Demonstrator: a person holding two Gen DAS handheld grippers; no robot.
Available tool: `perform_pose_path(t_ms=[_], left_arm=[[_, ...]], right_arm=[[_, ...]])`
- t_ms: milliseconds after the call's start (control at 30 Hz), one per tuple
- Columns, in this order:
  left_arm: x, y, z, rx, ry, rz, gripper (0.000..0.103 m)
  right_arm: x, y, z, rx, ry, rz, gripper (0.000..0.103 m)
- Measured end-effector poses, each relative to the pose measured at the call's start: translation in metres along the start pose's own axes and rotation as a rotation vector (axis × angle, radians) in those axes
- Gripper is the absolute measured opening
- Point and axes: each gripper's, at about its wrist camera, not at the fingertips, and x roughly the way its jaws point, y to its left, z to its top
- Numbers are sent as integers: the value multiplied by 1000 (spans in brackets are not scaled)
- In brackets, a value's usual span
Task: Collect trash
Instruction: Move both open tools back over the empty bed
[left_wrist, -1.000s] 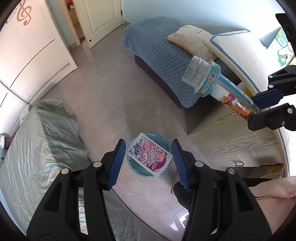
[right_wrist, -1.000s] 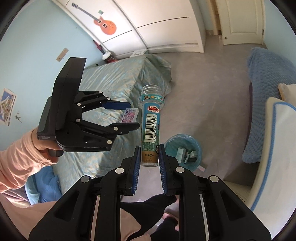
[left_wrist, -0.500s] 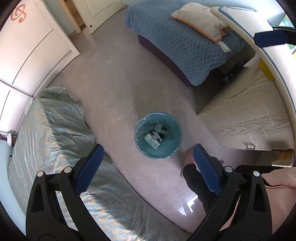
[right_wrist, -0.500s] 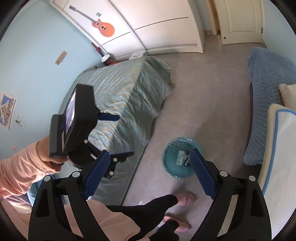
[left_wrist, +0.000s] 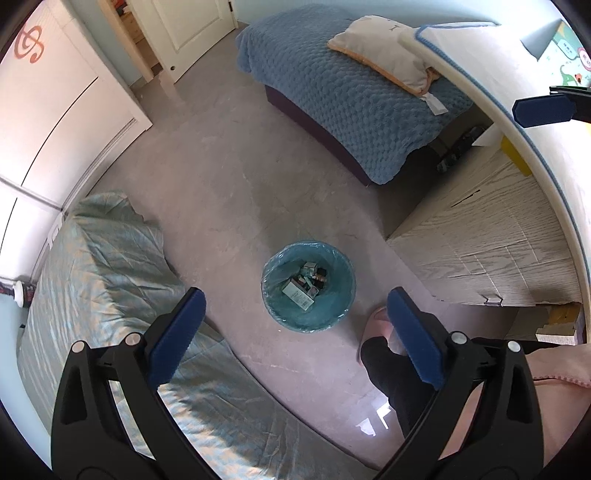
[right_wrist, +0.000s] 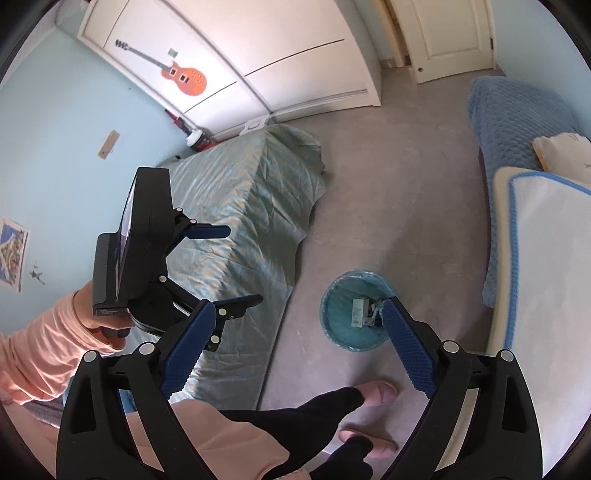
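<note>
A round bin with a teal liner (left_wrist: 308, 325) stands on the grey floor, and several small boxes and packets (left_wrist: 304, 284) lie inside it. My left gripper (left_wrist: 293, 314) hangs high above the bin, open and empty. My right gripper (right_wrist: 295, 328) is also open and empty; the bin (right_wrist: 340, 332) lies below, beside its right finger. In the right wrist view the left gripper (right_wrist: 236, 267) shows at left, held over the green bed cover.
A bed with a green satin cover (left_wrist: 103, 277) lies left of the bin. A blue quilted bed (left_wrist: 343, 96) and a pale wooden cabinet (left_wrist: 491, 240) are to the right. The person's slippered feet (right_wrist: 376, 393) stand near the bin. White wardrobes line the far wall.
One second ago the left gripper held a printed packet and the right held a clear bottle. Both grippers have opened, and both items are out of the grippers.
</note>
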Motion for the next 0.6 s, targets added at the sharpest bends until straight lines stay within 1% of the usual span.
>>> perform_pose_path(t_ms=[100,233,333,433,600], left_arm=[[-7,-11,6,30,-24,-5,96],[-11,-27,15,77,-37,10,96],[-12,-37,21,105,-35,-14,96],[-15,-47,26,134,-39,-19,96],[-23,-70,37,175,-54,-32,96]], right_arm=[[-9,-6,-7,20,-16,-10,91],[-23,-13,-17,55,-51,-28,91],[-33,-20,-25,82,-70,-34,92],[-45,-26,-35,106,-90,-54,92],[-72,-42,-62,166,-139,-88,93]])
